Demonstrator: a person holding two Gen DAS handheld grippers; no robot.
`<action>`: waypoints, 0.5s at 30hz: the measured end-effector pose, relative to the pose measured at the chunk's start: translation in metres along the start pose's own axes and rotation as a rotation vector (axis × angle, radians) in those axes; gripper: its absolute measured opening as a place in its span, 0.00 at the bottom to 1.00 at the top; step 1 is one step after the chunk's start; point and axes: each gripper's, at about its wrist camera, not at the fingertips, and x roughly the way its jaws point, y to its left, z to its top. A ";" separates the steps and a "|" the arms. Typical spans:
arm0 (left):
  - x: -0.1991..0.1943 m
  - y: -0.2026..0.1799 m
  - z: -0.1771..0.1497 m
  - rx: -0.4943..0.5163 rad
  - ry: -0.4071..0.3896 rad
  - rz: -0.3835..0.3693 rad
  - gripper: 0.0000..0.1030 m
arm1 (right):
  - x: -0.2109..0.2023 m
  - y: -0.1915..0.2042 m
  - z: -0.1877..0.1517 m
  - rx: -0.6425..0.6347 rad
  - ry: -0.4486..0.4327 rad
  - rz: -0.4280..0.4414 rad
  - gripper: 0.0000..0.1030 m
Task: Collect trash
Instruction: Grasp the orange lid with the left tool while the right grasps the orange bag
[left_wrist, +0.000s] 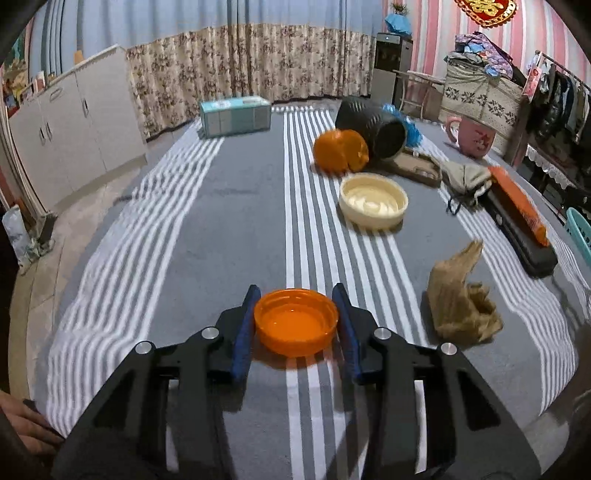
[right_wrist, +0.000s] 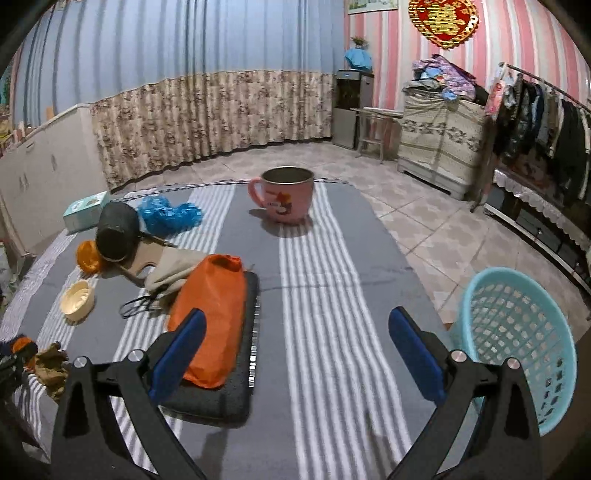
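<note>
At the far left, white cabinets stand against the wall beyond the left edge of the surface, which is covered by a grey cloth with white stripes, and a strip of bare floor runs between them. A teal tissue box sits near the far edge, with a wide stretch of open cloth in front of it reaching down to the left tool. That tool is clamped on an orange lid that lies open side up on the cloth near the front edge, its blue pads pressing the rim from both sides. Farther back and to the right lie a second orange lid tilted against a toppled black bin, then a cream lid open side up, well apart from the held one. Right of the tool, a crumpled brown paper rests on the stripes, with clear cloth between it and the cream lid. Near the right side an orange bag lies on a black case. The right tool hangs with its jaws wide apart and only bare cloth between them; open striped cloth runs ahead to a pink mug by the far edge. Past the right edge stands a light blue mesh basket, over the tiled floor.
</note>
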 end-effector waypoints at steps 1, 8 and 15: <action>-0.002 0.001 0.006 -0.002 -0.013 0.000 0.38 | 0.001 0.005 0.001 -0.013 0.001 0.014 0.94; -0.012 0.005 0.053 -0.009 -0.099 0.018 0.38 | 0.021 0.045 -0.003 -0.103 0.056 0.066 0.94; -0.012 -0.004 0.080 -0.002 -0.135 0.003 0.38 | 0.054 0.056 -0.014 -0.134 0.172 0.075 0.72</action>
